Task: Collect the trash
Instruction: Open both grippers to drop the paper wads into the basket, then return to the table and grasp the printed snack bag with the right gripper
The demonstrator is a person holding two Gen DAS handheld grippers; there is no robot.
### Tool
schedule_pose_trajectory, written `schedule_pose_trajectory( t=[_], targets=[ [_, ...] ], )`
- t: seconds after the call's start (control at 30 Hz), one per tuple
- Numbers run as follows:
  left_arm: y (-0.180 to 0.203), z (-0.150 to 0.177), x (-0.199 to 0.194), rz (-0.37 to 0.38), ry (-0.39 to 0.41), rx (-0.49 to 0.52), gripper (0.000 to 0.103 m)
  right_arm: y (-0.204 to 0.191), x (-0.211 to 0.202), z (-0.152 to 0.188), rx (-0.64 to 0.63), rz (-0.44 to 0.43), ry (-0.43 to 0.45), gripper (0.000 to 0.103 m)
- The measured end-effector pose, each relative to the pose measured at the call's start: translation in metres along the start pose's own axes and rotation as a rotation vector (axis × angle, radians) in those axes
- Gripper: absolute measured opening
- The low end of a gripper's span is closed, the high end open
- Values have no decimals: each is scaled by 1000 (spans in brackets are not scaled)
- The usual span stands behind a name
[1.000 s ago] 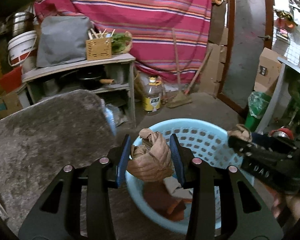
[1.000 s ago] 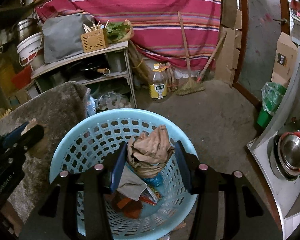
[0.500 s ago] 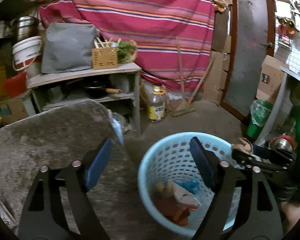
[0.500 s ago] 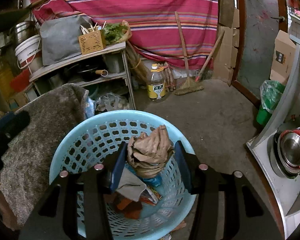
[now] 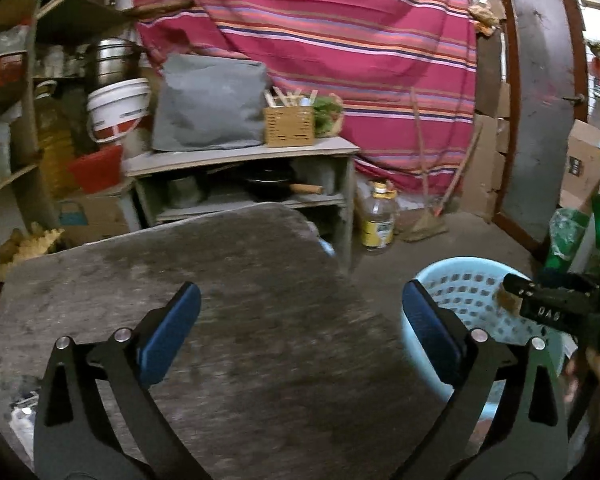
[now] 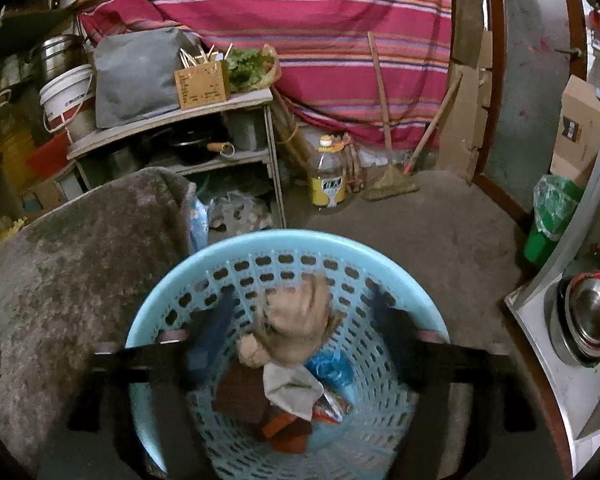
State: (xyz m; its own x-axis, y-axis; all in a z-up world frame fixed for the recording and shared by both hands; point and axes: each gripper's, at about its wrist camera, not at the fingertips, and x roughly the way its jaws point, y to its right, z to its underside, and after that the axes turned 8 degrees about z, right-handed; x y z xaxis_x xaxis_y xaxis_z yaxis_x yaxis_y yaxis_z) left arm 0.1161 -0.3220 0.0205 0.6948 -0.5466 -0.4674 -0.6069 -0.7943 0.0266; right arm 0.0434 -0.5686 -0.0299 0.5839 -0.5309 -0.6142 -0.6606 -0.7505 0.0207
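My right gripper [image 6: 300, 336], jaws opening, releases crumpled brown paper [image 6: 300, 316] directly above the blue basket [image 6: 204, 264]; my left gripper [image 5: 300, 320] gapes empty beside it.

A cluttered home storeroom: shelf [image 6: 172, 120] of pots, bucket [image 6: 66, 96], broom [image 6: 392, 176], striped curtain [image 6: 300, 20], concrete floor.

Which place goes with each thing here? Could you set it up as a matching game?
Things:
1. crumpled brown paper wad
2. yellow-labelled plastic bottle
3. woven wooden box of sticks
4. round steel bowl

Places:
A. on the grey shelf top
B. on the floor by the broom
C. over the light blue perforated plastic basket
D. on the counter at far right

Pairs: 1-C, 2-B, 3-A, 4-D
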Motion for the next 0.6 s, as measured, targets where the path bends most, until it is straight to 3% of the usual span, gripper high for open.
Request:
schedule_pose_trajectory(
  t=[0.3, 0.6],
  targets=[
    [-80, -1, -51, -88, 40, -73, 98, -43, -11, -1, -18, 23, 7, 91],
    [-159, 16, -107, -221, 67, -91, 98, -122, -47, 4, -118, -94, 47, 92]
  ],
)
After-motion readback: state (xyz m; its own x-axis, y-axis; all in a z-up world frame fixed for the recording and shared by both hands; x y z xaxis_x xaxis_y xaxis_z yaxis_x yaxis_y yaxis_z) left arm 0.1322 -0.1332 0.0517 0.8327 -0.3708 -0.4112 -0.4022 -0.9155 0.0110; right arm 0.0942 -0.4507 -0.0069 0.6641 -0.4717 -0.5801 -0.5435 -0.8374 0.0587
